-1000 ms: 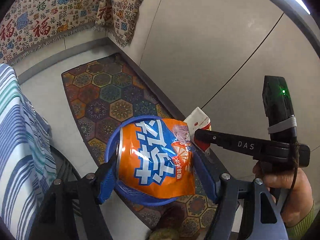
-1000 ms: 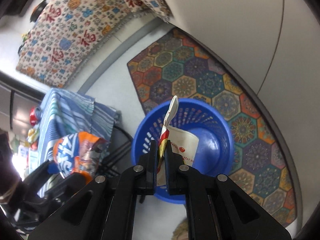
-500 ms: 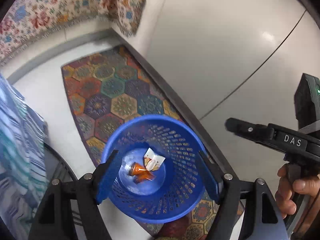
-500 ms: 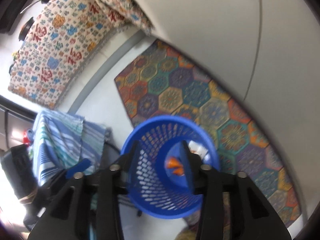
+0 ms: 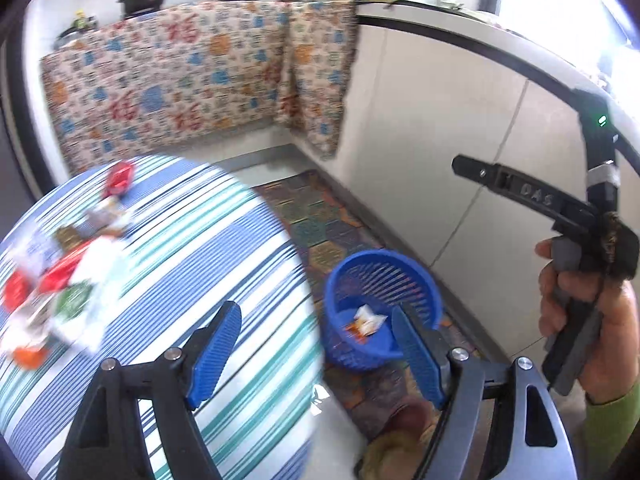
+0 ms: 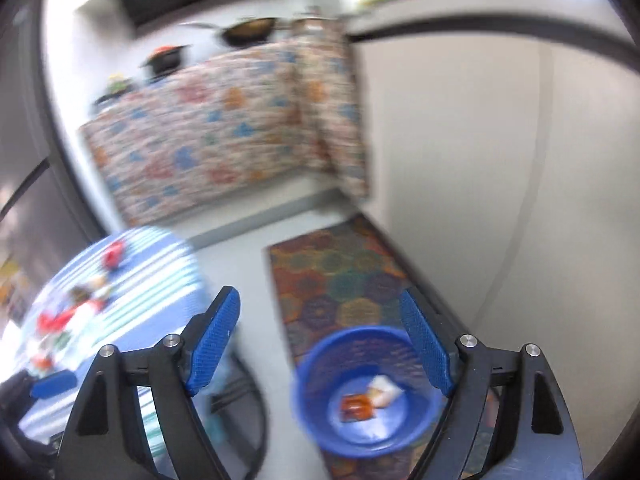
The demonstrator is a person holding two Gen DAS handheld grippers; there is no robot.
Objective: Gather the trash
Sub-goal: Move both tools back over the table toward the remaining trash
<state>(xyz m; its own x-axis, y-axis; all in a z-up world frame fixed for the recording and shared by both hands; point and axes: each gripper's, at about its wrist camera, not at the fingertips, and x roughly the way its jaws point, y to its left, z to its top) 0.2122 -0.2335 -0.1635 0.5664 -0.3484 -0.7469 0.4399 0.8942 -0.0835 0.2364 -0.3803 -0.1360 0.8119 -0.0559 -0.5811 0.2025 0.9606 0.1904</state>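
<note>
Both grippers' jaws are opening with nothing between them: the left gripper (image 5: 316,350) has let go its orange snack bag (image 6: 355,407), the right gripper (image 6: 330,344) its white wrapper (image 6: 385,393). Both now lie in the blue basket (image 6: 308,408) at 5 o'clock; more wrappers (image 5: 60,280) sit on the striped table (image 5: 224,264) at 9 o'clock.

table litter (image 5: 60,280) blurred, basket (image 6: 308,400) smeared

Basket (image 6: 316,420) mouth unobstructed from above; table (image 5: 240,280) edge crowds left, cabinet wall (image 5: 460,160) seemingly close right.
</note>
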